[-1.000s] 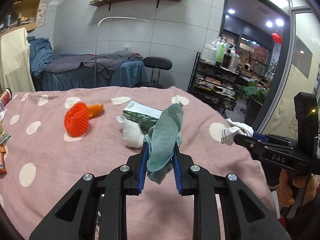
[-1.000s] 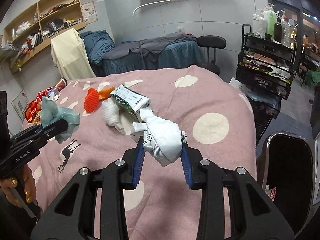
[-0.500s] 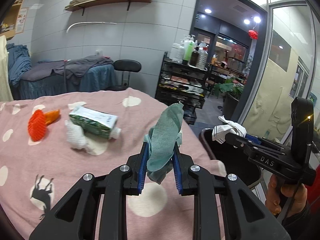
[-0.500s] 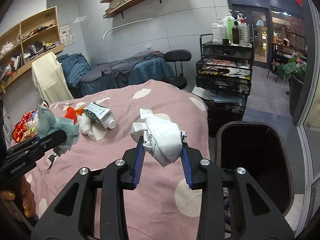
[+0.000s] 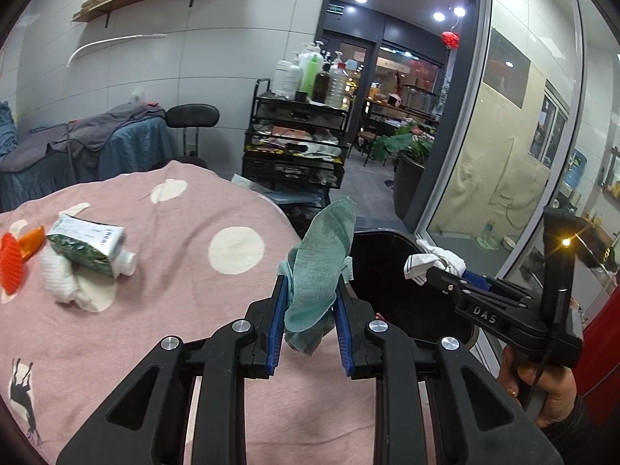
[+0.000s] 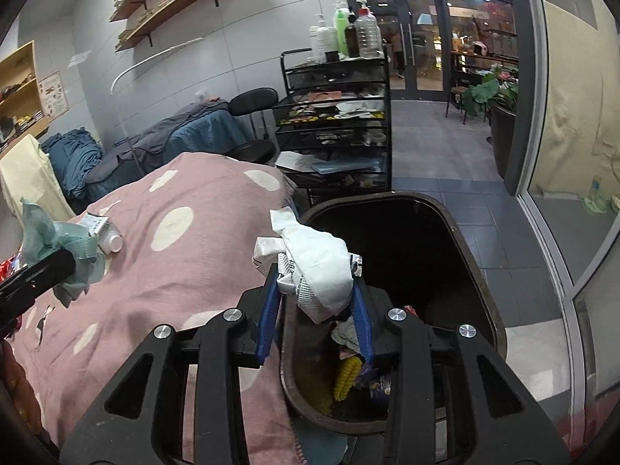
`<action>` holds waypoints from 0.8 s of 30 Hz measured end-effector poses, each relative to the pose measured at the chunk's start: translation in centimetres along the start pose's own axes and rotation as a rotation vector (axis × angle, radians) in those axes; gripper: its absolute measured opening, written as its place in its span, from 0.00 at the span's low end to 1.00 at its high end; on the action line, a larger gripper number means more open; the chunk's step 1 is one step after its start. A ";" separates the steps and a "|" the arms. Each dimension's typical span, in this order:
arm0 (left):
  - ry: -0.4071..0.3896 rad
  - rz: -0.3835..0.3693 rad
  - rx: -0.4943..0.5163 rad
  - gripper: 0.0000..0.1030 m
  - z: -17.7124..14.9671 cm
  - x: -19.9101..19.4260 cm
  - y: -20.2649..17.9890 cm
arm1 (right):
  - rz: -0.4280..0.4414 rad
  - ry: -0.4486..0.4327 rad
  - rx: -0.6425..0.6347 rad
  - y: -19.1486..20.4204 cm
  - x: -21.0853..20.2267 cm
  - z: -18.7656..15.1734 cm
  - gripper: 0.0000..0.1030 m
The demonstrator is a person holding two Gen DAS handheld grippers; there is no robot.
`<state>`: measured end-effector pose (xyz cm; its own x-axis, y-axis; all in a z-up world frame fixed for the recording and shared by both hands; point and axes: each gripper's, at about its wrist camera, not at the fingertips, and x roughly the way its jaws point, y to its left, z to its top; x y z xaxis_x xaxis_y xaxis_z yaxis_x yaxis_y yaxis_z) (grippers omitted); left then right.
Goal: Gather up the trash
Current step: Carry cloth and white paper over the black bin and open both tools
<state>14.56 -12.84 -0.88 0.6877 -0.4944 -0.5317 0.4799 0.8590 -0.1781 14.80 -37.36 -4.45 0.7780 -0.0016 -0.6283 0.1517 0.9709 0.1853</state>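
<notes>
My left gripper [image 5: 309, 294] is shut on a crumpled green cloth [image 5: 321, 259], held above the right edge of the pink spotted bed cover [image 5: 162, 271]. My right gripper [image 6: 316, 290] is shut on a crumpled white wrapper [image 6: 317, 263], held over the near rim of a dark trash bin [image 6: 480, 271] with litter at its bottom. The bin [image 5: 391, 271] also shows in the left wrist view, beyond the cloth. On the cover lie a green carton [image 5: 87, 248], a white wad [image 5: 64, 281] and an orange mesh piece [image 5: 11, 263].
A black cart [image 6: 337, 124] with bottles stands behind the bin. A glass wall [image 6: 573, 155] runs along the right. A black chair [image 5: 190, 116] and a blue draped couch [image 5: 77, 155] stand behind the bed.
Both grippers have swung right, from above the middle of the bed to its right edge. The bin has come into view under the right gripper. Both still hold their trash.
</notes>
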 end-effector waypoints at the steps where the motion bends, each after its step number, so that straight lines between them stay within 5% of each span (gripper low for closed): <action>1: 0.008 -0.011 0.001 0.23 0.1 0.4 -0.2 | -0.012 0.007 0.005 -0.4 0.2 -0.2 0.34; 7: 0.040 -0.029 0.030 0.23 0.4 2.3 -1.8 | -0.083 0.084 0.071 -3.4 2.6 -1.2 0.38; 12: 0.062 -0.043 0.059 0.23 0.5 3.4 -2.8 | -0.113 0.108 0.107 -5.0 3.6 -2.2 0.60; 20: 0.100 -0.080 0.087 0.23 1.0 5.3 -4.6 | -0.140 0.077 0.124 -6.2 2.8 -2.9 0.79; 24: 0.129 -0.108 0.105 0.23 1.2 6.8 -5.9 | -0.159 0.053 0.123 -6.3 2.1 -2.7 0.81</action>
<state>17.00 -21.40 -2.46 0.5568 -0.5557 -0.6174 0.6058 0.7802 -0.1559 13.79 -42.85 -8.99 0.7055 -0.1365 -0.6954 0.3454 0.9231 0.1692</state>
